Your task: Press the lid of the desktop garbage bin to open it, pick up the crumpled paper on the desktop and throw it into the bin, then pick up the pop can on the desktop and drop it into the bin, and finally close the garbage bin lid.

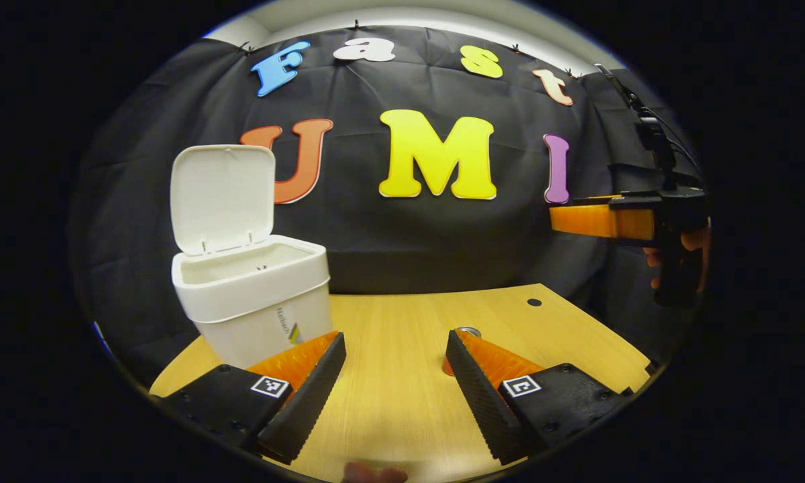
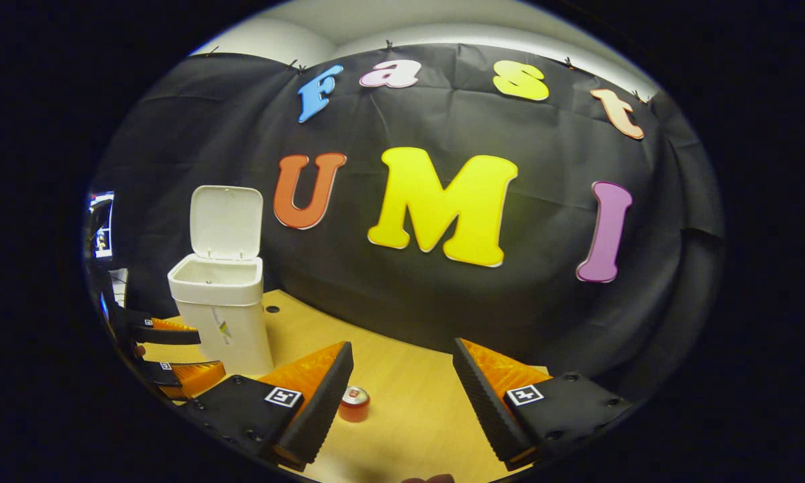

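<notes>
The left gripper (image 1: 392,376) hovers low over the table (image 1: 402,322), level, its 2 fingers spread wide and empty. The right gripper (image 2: 402,386) is held higher, tilted down, fingers also released. The bin (image 1: 255,295) stands upright near the table's left edge, lid (image 1: 223,198) raised vertical. The pop can (image 2: 354,404) stands upright, long axis vertical, toward the front edge.

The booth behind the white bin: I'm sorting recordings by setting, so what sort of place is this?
Probably a staged recording booth, not a home: a black cloth backdrop hangs behind a pale wooden desktop holding a white plastic lidded garbage bin and a small red pop can.
</notes>
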Available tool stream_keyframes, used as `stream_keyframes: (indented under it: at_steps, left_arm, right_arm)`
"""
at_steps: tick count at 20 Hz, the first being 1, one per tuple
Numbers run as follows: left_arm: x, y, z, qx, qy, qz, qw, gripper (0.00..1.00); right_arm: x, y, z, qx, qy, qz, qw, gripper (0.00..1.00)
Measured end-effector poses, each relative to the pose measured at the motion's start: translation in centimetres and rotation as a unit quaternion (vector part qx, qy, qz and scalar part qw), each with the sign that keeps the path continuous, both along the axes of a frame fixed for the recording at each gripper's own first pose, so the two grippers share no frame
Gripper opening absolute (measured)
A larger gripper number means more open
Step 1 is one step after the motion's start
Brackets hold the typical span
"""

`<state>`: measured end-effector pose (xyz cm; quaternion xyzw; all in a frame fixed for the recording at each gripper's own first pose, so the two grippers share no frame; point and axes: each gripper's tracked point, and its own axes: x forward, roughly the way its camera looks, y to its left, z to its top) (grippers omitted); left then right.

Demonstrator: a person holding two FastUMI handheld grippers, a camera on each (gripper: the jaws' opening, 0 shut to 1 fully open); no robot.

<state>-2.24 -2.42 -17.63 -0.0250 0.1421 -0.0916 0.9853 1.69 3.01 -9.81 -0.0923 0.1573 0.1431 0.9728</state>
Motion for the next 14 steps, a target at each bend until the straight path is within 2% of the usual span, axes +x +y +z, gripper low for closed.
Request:
stream_keyframes:
  at_steps: [4, 7, 10, 14]
  left_arm:
    - [2.0, -4.2, -3.7, 0.004, 0.019, -0.046, 0.999, 0.99]
    - [3.4, -6.6, -7.1, 0.023, 0.044, -0.066, 0.997, 1.0]
    - [4.9, -8.9, -10.7, 0.018, 0.071, -0.076, 0.994, 1.0]
    - [6.8, -10.4, -13.2, 0.019, 0.098, -0.076, 0.992, 1.0]
  right_arm:
    - [-2.1, -5.3, -2.7, -0.025, 0.031, -0.037, 0.999, 0.94]
    - [-3.2, -8.0, -3.6, -0.025, 0.047, -0.064, 0.996, 0.95]
    - [-3.8, -10.7, -3.8, -0.029, 0.056, -0.089, 0.994, 0.94]
    - [-4.5, -12.5, -4.4, -0.04, 0.065, -0.101, 0.992, 0.94]
